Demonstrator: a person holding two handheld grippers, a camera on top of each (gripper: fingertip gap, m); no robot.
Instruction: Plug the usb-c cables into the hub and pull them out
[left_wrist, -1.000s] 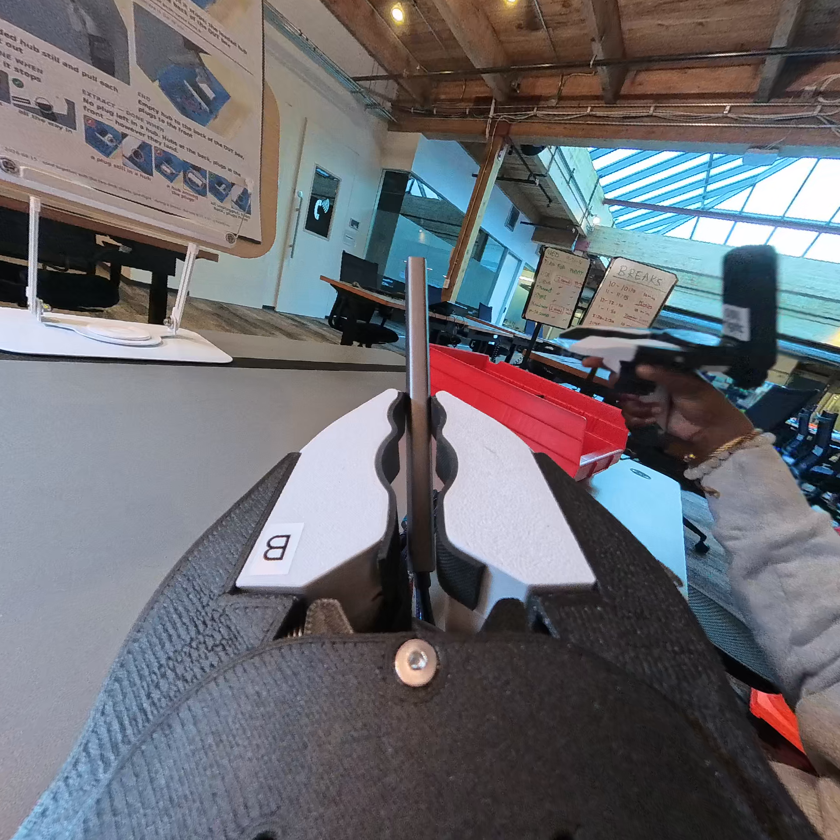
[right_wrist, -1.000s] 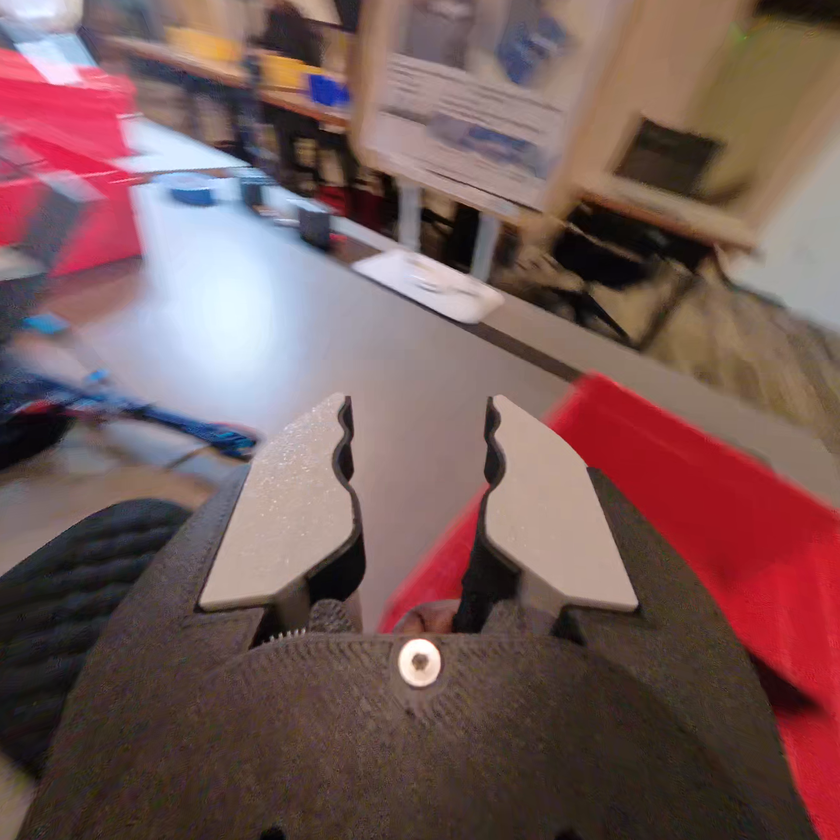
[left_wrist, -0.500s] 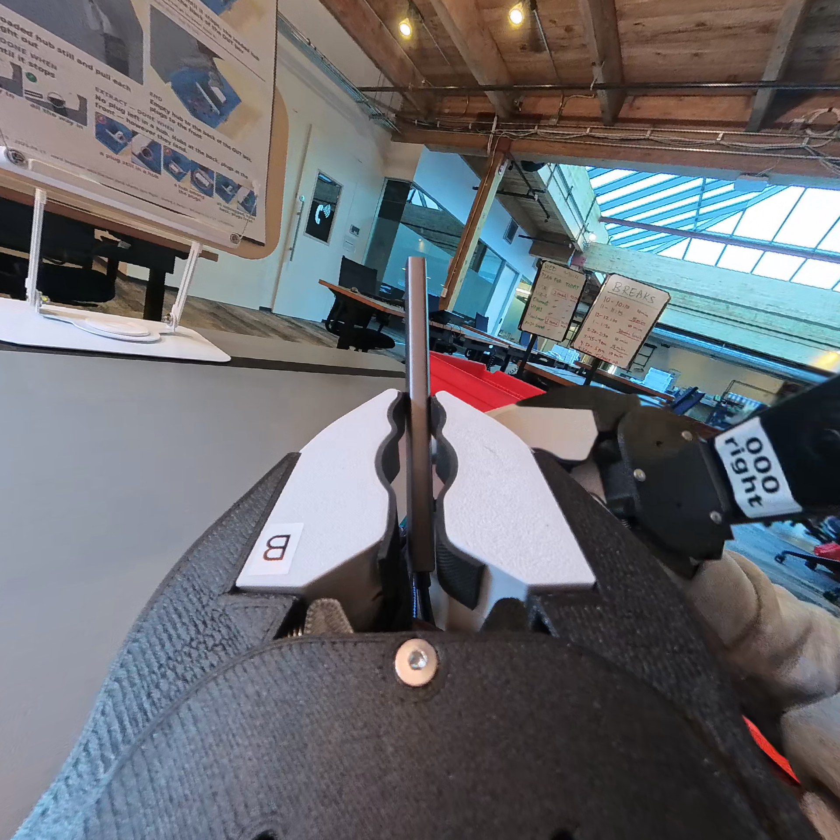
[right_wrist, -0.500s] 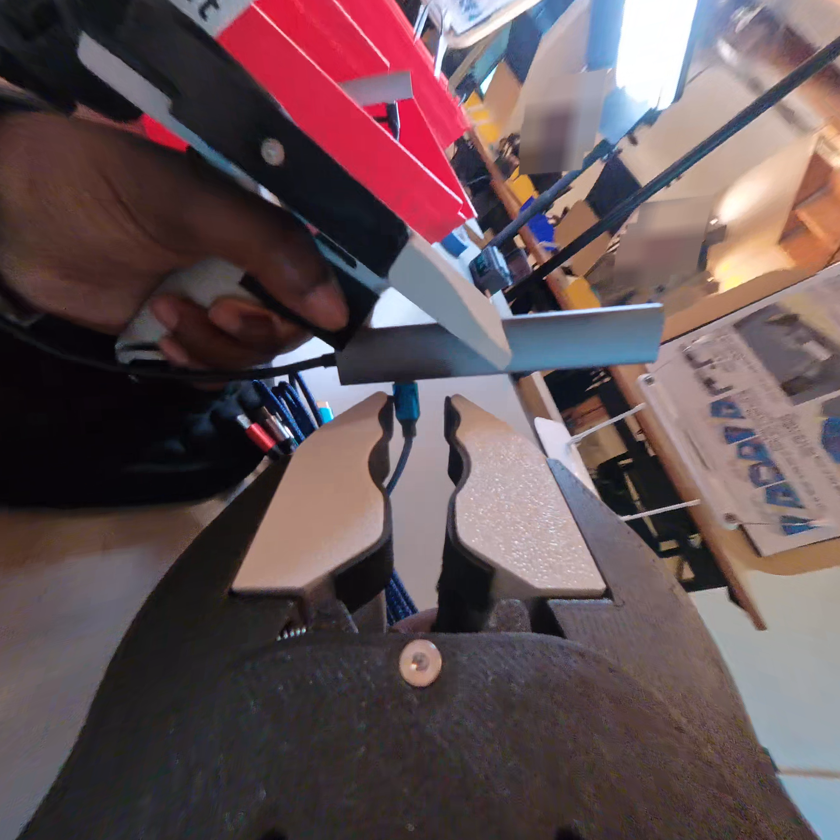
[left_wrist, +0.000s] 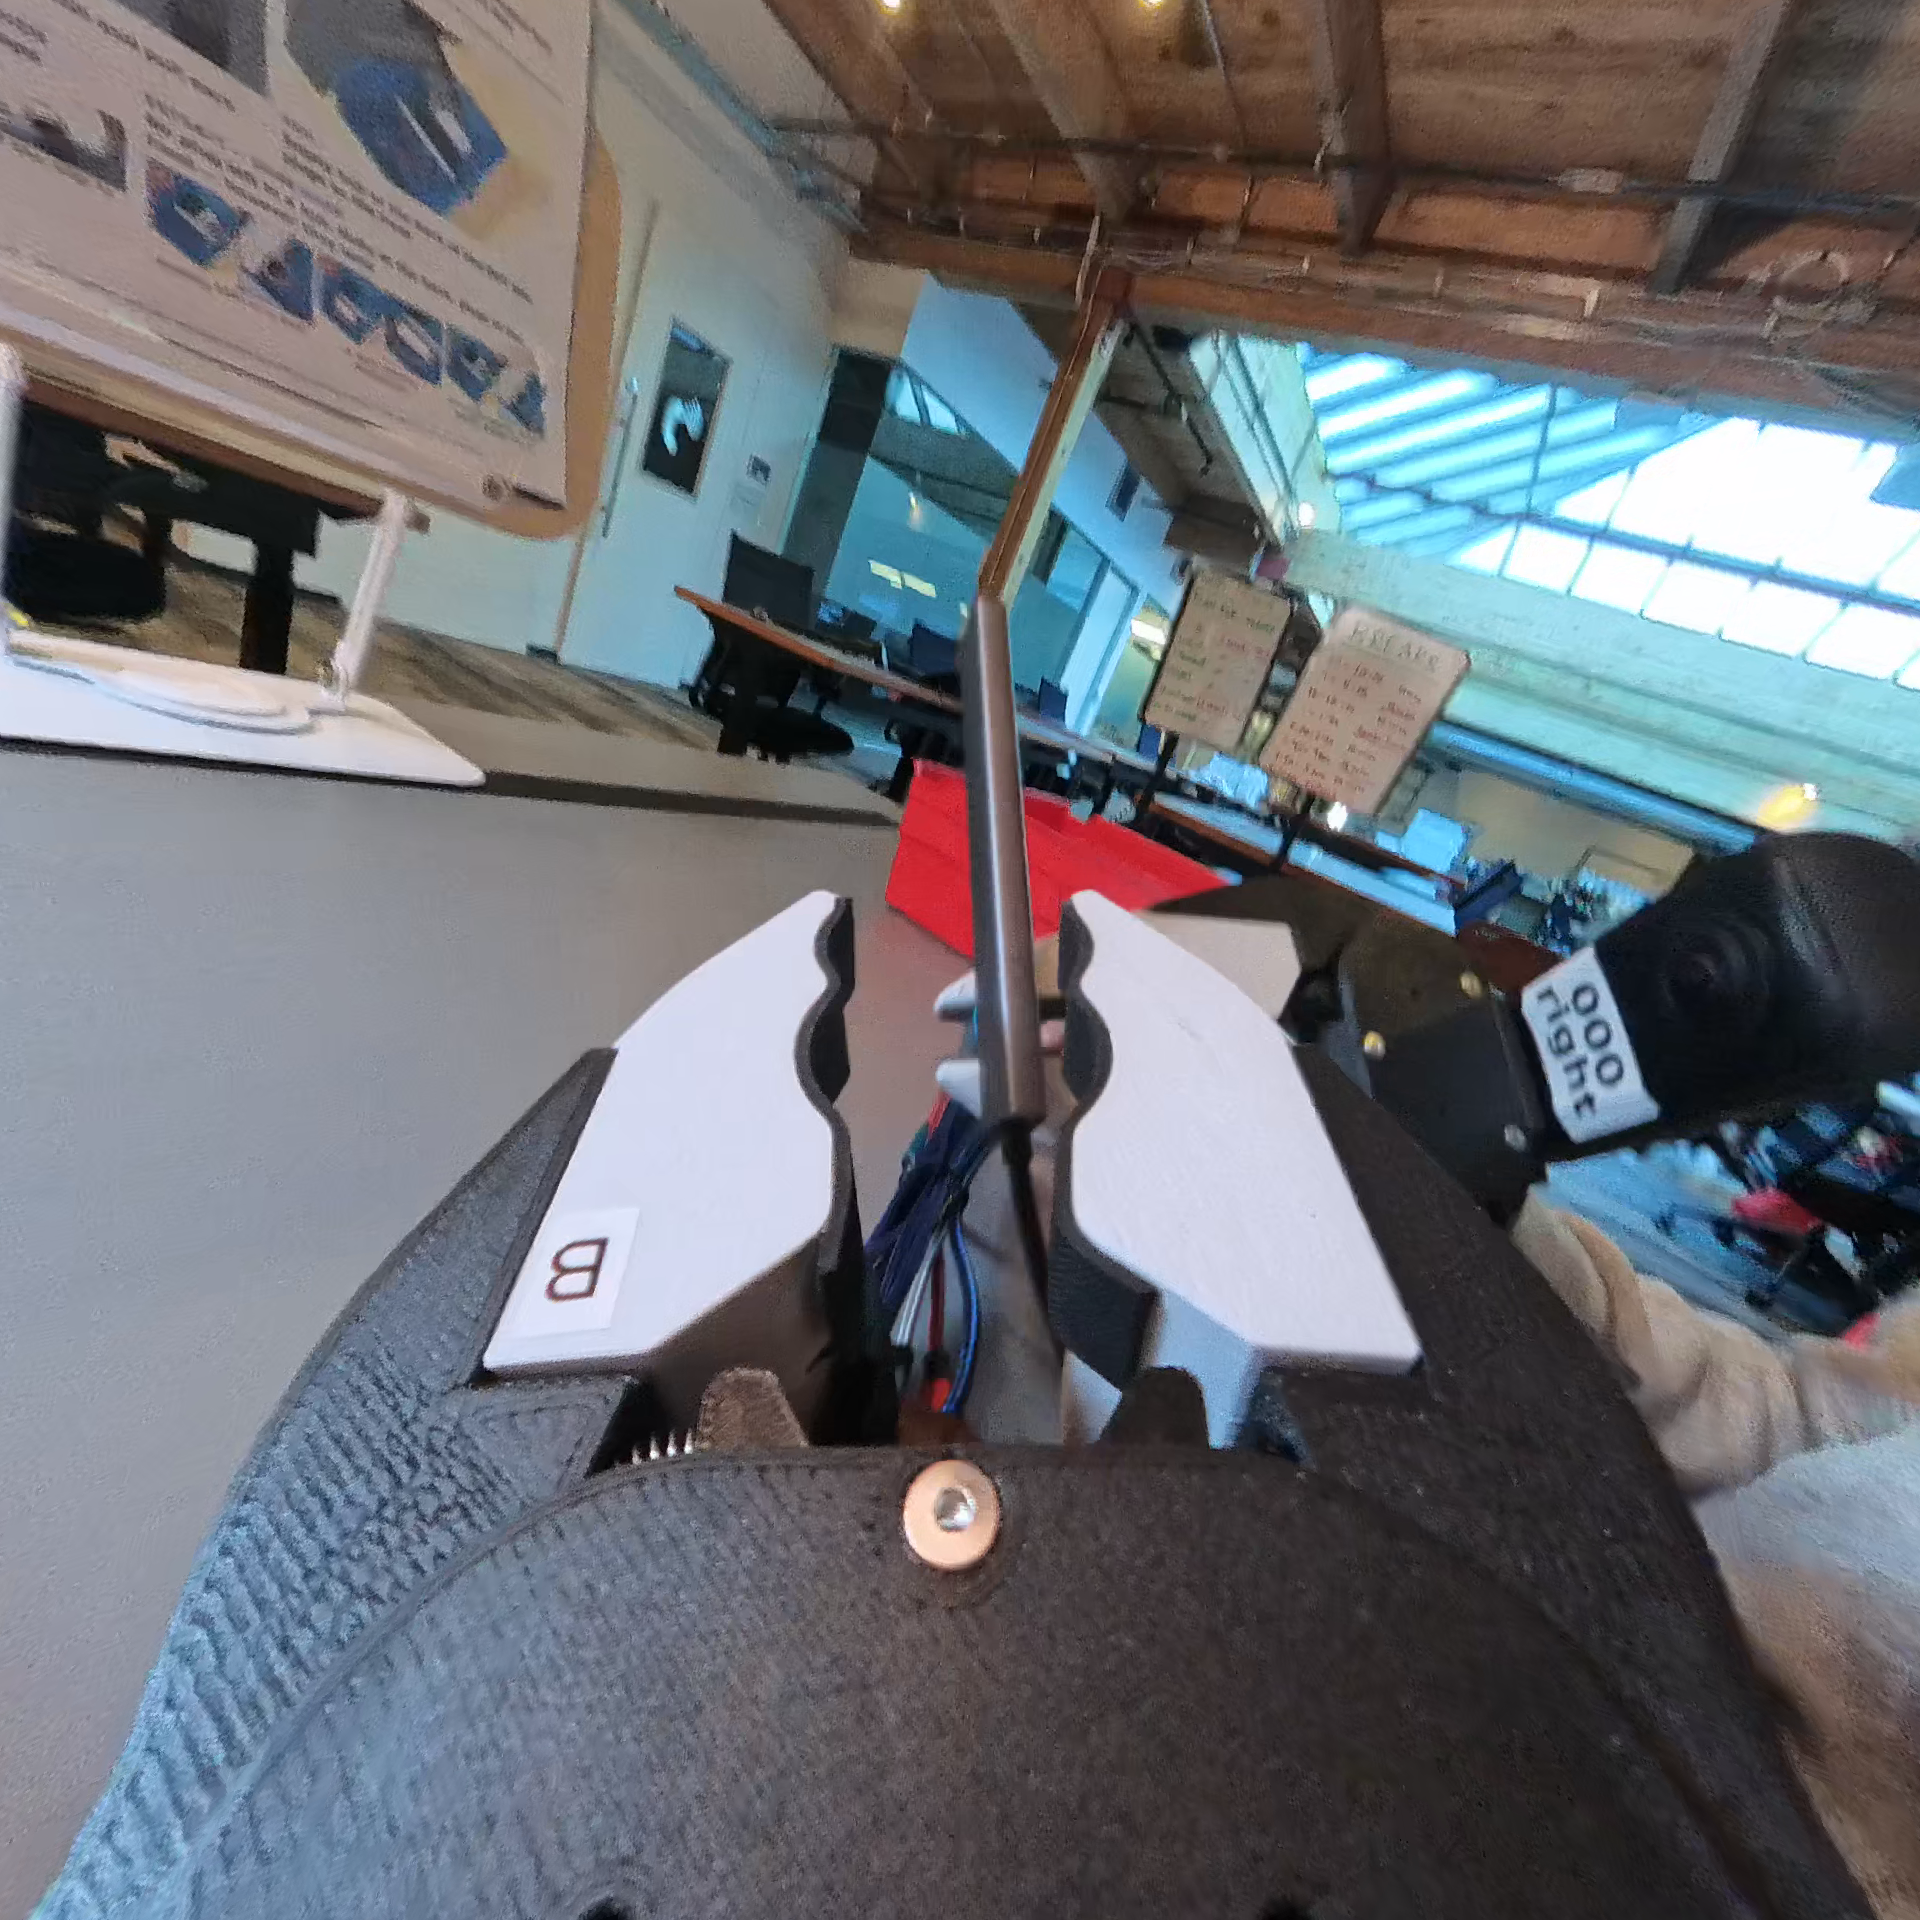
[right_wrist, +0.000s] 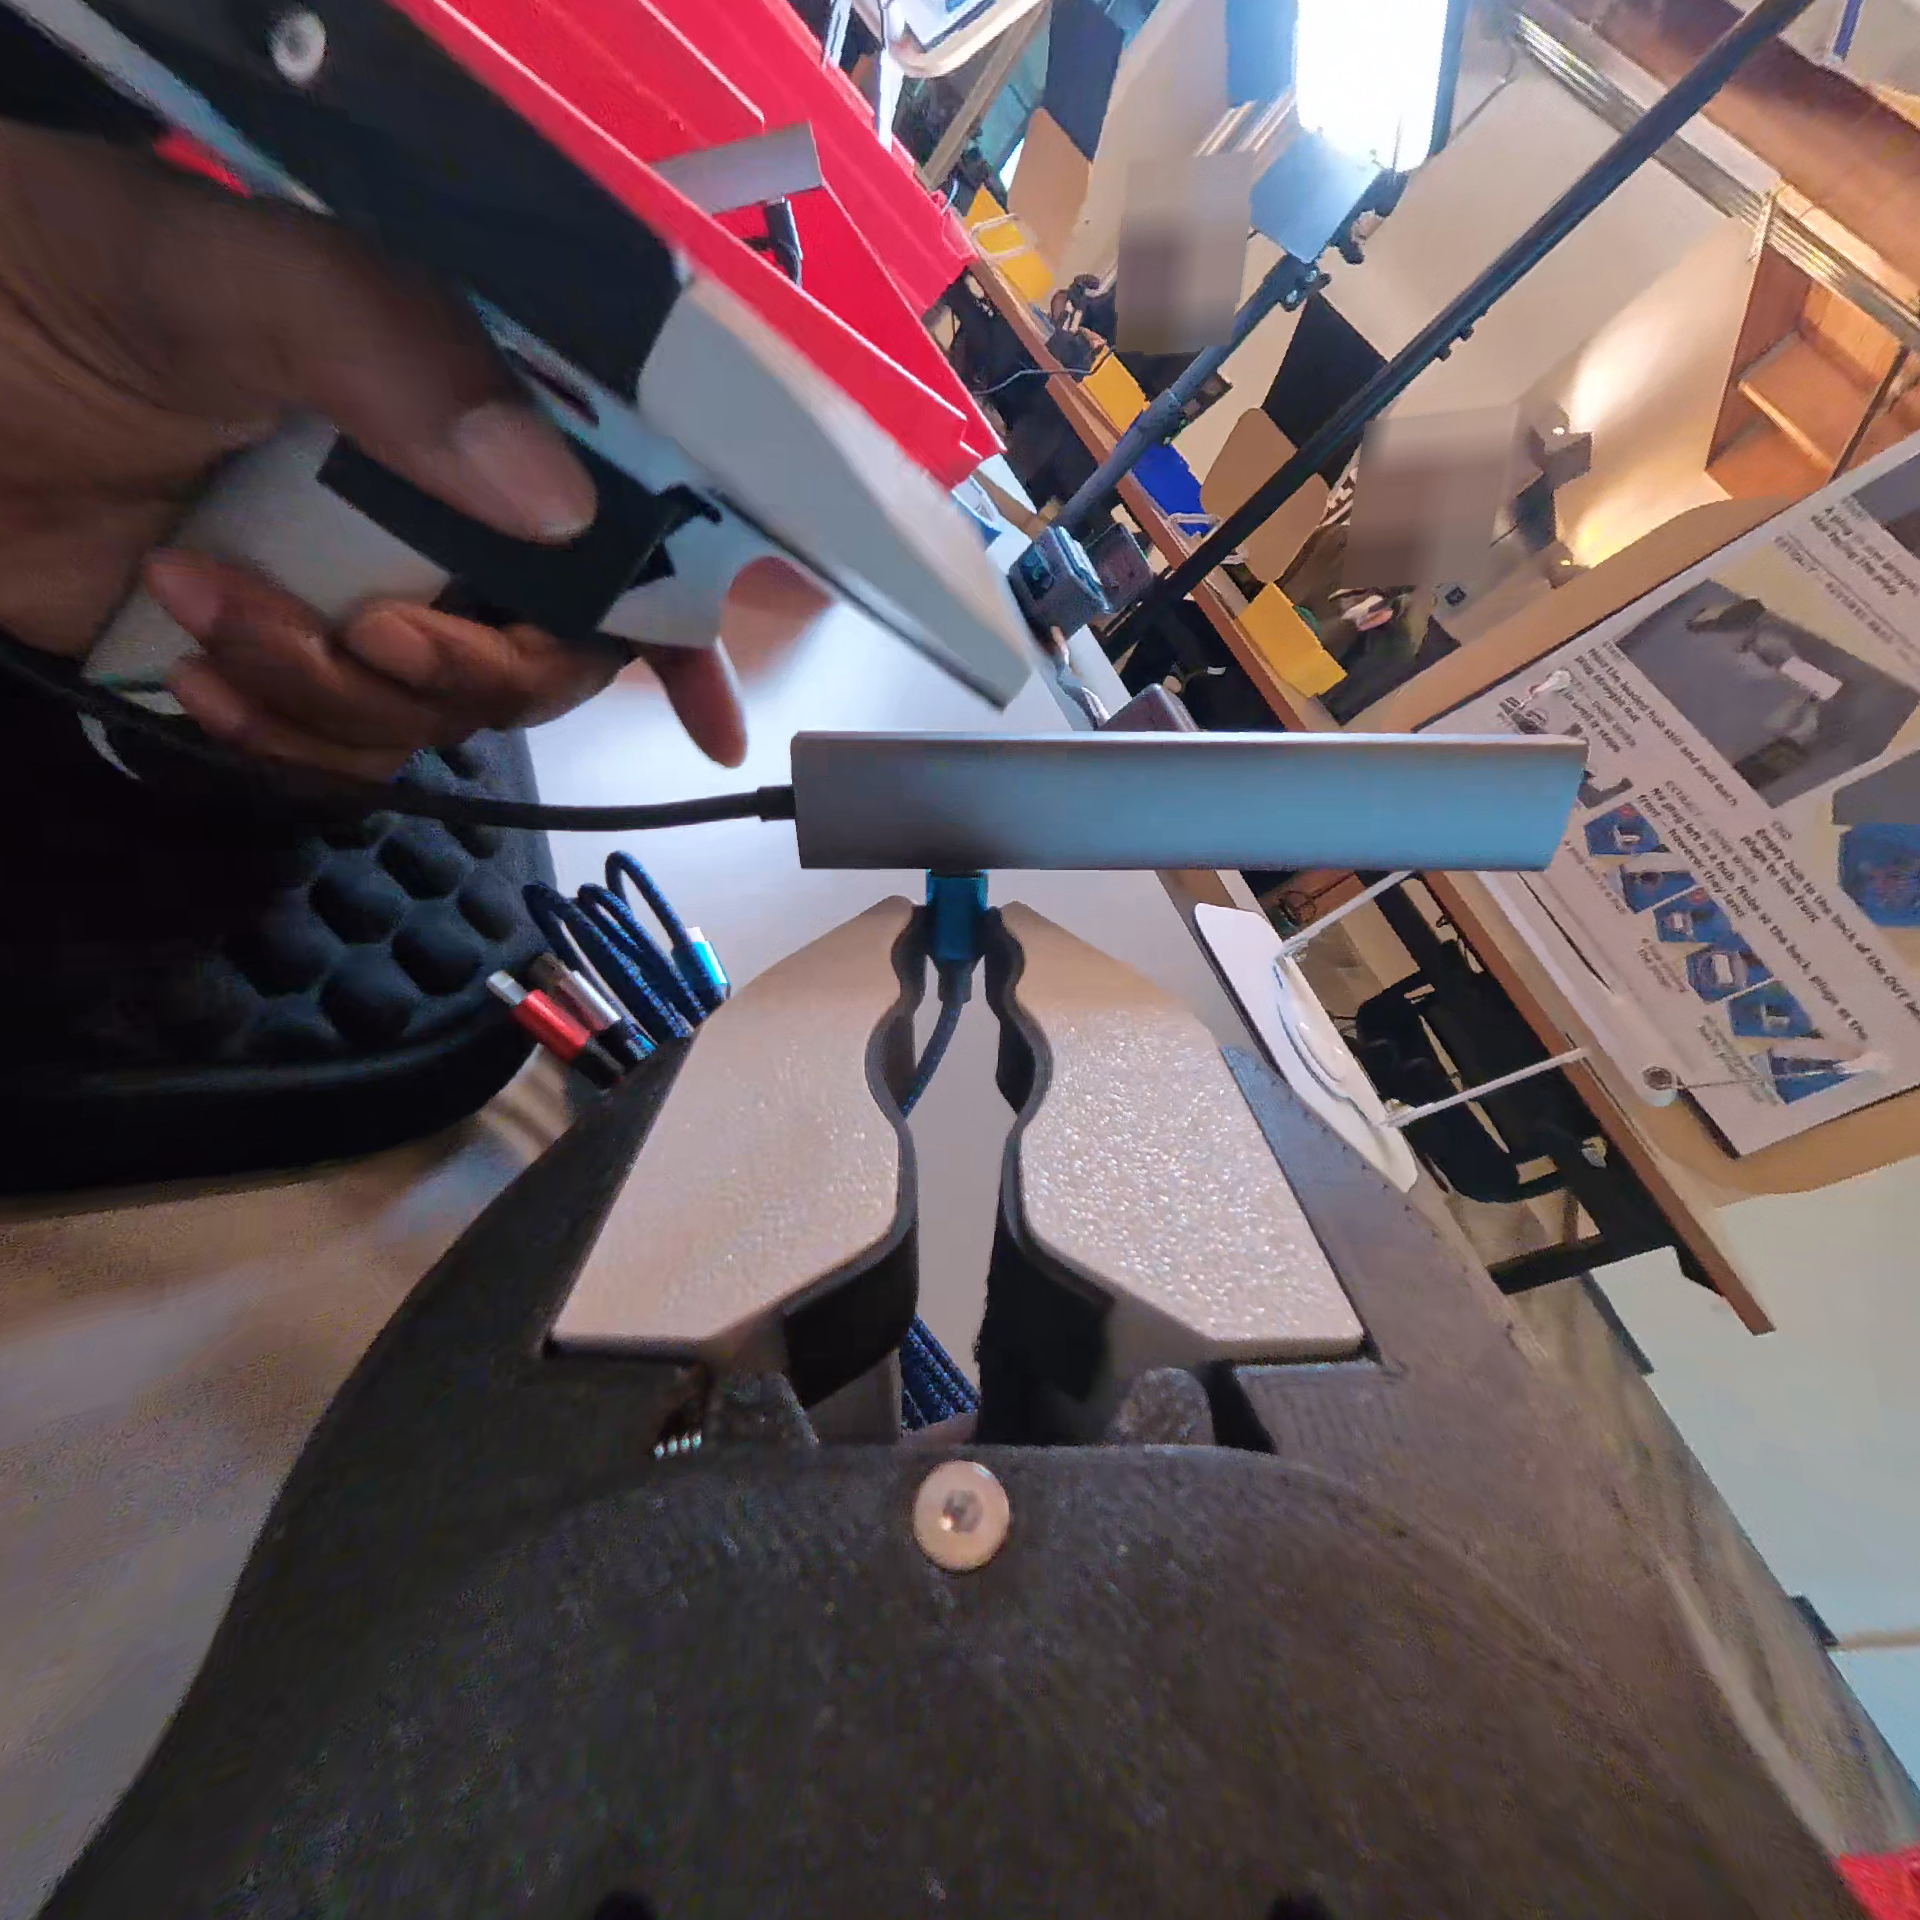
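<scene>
Right fingers (right_wrist: 1143, 1122) clenched on blue plug (right_wrist: 956, 914) under hub (right_wrist: 1184, 816), port hidden; left fingers (left_wrist: 727, 1122) released.

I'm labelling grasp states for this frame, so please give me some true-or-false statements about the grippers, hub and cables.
1. The right gripper is shut on the blue plug. True.
2. The left gripper clamps the hub. False: its jaws stand apart around the hub.
3. The blue plug meets the hub's edge. True.
4. The spare cables lie in a red bin. False: they lie on the table.
</scene>
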